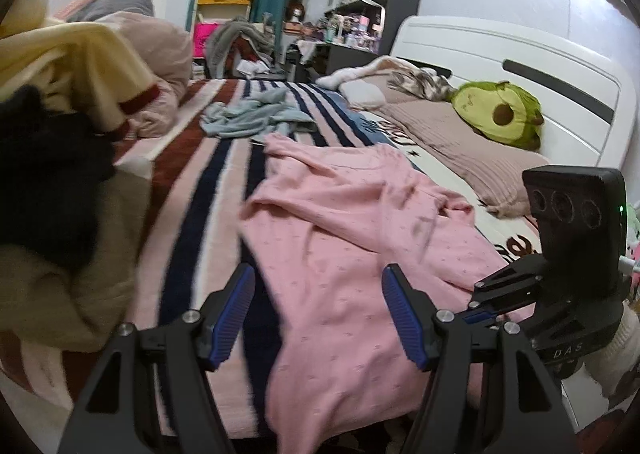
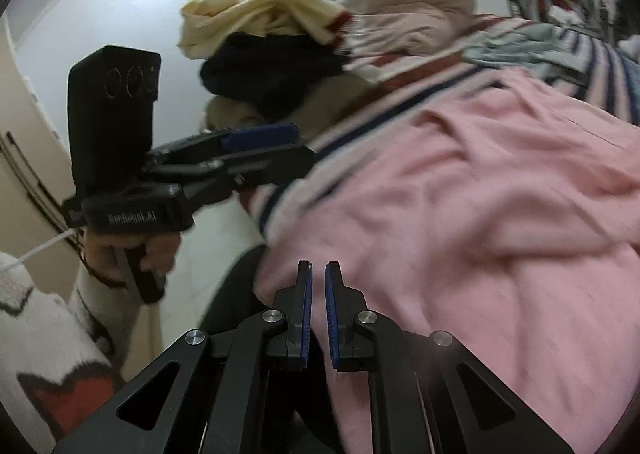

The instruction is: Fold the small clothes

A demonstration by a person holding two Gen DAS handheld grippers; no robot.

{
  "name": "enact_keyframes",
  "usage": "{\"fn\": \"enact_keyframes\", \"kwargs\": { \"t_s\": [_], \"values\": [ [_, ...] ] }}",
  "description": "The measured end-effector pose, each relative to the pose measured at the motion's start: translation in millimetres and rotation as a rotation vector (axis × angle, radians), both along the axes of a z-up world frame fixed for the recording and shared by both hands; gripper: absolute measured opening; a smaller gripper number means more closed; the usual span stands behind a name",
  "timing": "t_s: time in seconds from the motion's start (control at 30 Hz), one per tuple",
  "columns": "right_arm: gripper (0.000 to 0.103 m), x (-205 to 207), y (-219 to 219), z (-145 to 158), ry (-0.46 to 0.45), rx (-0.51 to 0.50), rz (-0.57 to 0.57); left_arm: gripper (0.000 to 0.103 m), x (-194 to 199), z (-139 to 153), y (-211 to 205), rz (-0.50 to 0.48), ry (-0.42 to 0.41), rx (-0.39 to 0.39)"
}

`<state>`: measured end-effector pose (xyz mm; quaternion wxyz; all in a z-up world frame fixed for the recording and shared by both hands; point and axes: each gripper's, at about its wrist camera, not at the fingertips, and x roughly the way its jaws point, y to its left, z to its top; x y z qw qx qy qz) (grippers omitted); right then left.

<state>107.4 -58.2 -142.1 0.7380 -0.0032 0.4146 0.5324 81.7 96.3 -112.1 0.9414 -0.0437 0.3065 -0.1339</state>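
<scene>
Your left gripper point(image 1: 318, 312) hangs wide open and empty, the pink garment point(image 1: 352, 238) spread on the striped bed point(image 1: 208, 173) directly ahead between its fingers. Your right gripper point(image 2: 318, 314), nearly closed on nothing, sits at that garment's edge.

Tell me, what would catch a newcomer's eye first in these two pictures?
A rumpled pink garment sprawls over the striped bedspread, right ahead of the left gripper, whose blue-padded fingers stand wide apart. Farther back, a green avocado plush leans against the white headboard. At the garment's near edge, the right gripper is nearly closed.
</scene>
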Motion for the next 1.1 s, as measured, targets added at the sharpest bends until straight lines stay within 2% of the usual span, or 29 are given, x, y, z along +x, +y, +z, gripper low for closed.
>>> {"fn": "enact_keyframes", "kwargs": {
  "t_s": [0.13,0.27,0.33,0.4,0.43,0.63,0.67,0.73,0.87,0.9,1.1],
  "values": [
    [0.001,6,23,10,-0.028,0.023,0.011,0.063,-5,1,20,0.034,-0.007,-0.007],
    [0.005,20,21,18,-0.037,0.0,-0.047,0.064,-7,-7,26,0.021,0.014,-0.023],
    [0.006,26,9,20,-0.043,-0.026,-0.085,0.064,-7,-13,22,0.007,0.03,-0.026],
    [0.019,29,-8,23,-0.049,-0.034,-0.135,0.064,-6,-18,14,-0.019,0.047,-0.045],
    [0.021,30,-17,24,-0.056,-0.04,-0.163,0.064,-6,-20,7,-0.037,0.054,-0.055],
    [0.023,29,-78,29,-0.078,-0.072,-0.309,0.063,4,-40,-49,-0.193,0.133,-0.131],
    [0.023,28,-88,28,-0.073,-0.068,-0.328,0.06,5,-42,-57,-0.21,0.14,-0.135],
    [0.024,25,-102,27,-0.065,-0.061,-0.359,0.039,8,-52,-78,-0.245,0.172,-0.126],
    [0.025,20,-121,20,-0.042,-0.05,-0.389,0.017,16,-65,-97,-0.224,0.222,-0.068],
    [0.025,19,-123,19,-0.04,-0.049,-0.392,0.008,16,-65,-98,-0.216,0.227,-0.065],
    [0.025,18,-141,12,-0.021,-0.031,-0.418,0.003,8,-34,-80,-0.207,0.146,-0.052]
  ]
}}
